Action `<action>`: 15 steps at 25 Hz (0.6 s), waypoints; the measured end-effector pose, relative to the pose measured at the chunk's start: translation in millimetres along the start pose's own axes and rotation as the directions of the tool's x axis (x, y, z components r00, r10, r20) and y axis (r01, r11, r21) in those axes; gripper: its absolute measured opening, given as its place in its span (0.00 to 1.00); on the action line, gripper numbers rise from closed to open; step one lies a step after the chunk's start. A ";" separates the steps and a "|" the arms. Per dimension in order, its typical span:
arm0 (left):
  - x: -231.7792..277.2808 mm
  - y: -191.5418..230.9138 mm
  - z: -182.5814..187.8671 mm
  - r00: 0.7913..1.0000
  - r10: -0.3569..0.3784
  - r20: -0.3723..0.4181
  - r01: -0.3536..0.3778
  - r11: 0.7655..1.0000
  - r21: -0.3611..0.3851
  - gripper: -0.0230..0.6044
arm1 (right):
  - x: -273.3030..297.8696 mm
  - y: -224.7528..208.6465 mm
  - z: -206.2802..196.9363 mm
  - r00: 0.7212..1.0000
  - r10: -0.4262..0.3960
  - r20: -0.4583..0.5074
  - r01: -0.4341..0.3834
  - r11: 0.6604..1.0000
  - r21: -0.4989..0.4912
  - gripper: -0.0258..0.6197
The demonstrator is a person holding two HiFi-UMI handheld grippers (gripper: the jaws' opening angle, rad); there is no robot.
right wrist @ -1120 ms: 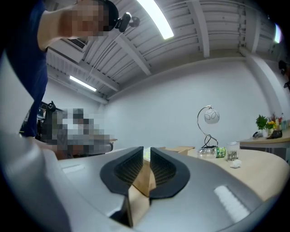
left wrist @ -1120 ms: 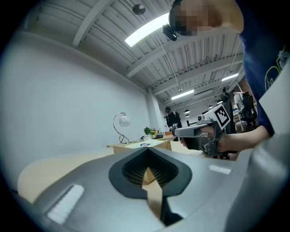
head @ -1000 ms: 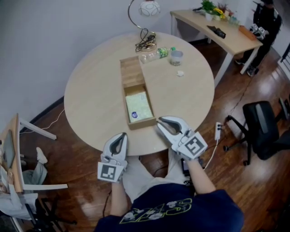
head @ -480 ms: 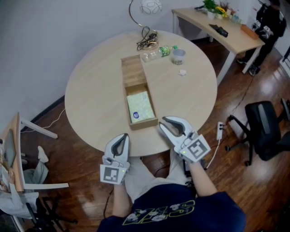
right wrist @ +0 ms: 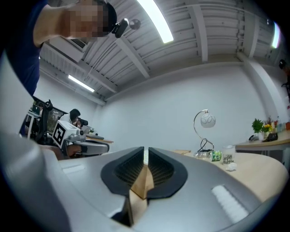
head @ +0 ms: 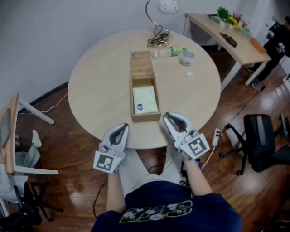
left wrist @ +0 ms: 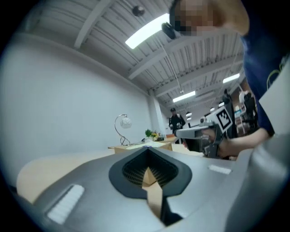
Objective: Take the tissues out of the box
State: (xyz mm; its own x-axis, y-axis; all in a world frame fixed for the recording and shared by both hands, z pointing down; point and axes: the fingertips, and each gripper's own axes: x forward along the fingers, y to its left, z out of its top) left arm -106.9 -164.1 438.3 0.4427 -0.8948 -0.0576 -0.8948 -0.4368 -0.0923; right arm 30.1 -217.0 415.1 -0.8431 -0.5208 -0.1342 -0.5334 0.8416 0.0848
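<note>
A long wooden box (head: 140, 65) lies on the round table (head: 99, 90). Its near compartment holds a pale green tissue pack (head: 145, 99). In the head view both grippers hover at the table's near edge, short of the box. My left gripper (head: 121, 128) is left of the box's near end and shut, with nothing in it. To the right of that end, my right gripper (head: 168, 117) is shut and empty; its jaws have just closed a little. The left gripper view shows the box's rim (left wrist: 136, 147) low ahead and the right gripper (left wrist: 183, 132) beside it.
At the table's far side stand a lamp (head: 166, 6) with a coiled cable (head: 158, 41), a lying bottle (head: 168, 52), a cup (head: 187, 57) and a white crumpled scrap (head: 190, 74). A desk (head: 226, 34) and an office chair (head: 260, 140) stand to the right.
The head view has shifted, so the table and box sit further right and higher in the picture. Both grippers stay at the near edge. Nothing was taken hold of.
</note>
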 end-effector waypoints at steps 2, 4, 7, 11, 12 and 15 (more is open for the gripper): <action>-2.0 7.1 -0.5 1.000 -0.015 0.011 0.015 1.000 0.001 0.04 | 1.3 -3.3 -1.5 1.000 -0.016 -0.007 0.016 1.000 -0.012 0.04; 1.7 9.4 -4.4 1.000 0.000 -0.015 0.000 1.000 0.030 0.04 | 4.6 -4.6 -6.0 0.999 -0.017 -0.031 0.017 1.000 -0.005 0.04; 0.7 9.5 -4.1 1.000 -0.016 -0.019 0.016 1.000 0.006 0.04 | 4.4 -1.2 -5.3 1.000 -0.012 -0.018 0.012 1.000 -0.012 0.04; 0.9 8.1 -5.5 0.998 -0.040 -0.043 0.041 0.999 0.015 0.04 | 7.1 1.2 0.1 1.000 0.007 -0.006 -0.007 1.000 -0.016 0.04; 1.5 8.4 -5.9 0.998 -0.040 -0.045 0.041 0.999 0.012 0.04 | 7.8 2.3 0.1 1.000 0.017 -0.010 -0.017 1.000 -0.013 0.04; 3.8 8.0 -2.2 0.998 -0.043 -0.046 0.043 0.999 0.007 0.04 | 6.4 7.4 4.4 0.999 0.044 -0.005 -0.044 0.999 -0.018 0.04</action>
State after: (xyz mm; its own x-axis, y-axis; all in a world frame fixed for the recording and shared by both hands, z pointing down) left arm -112.4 -171.1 439.5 0.4774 -0.8787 -0.0073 -0.8745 -0.4743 -0.1011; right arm 21.0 -213.5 410.5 -0.8660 -0.4839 -0.1257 -0.4968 0.8611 0.1080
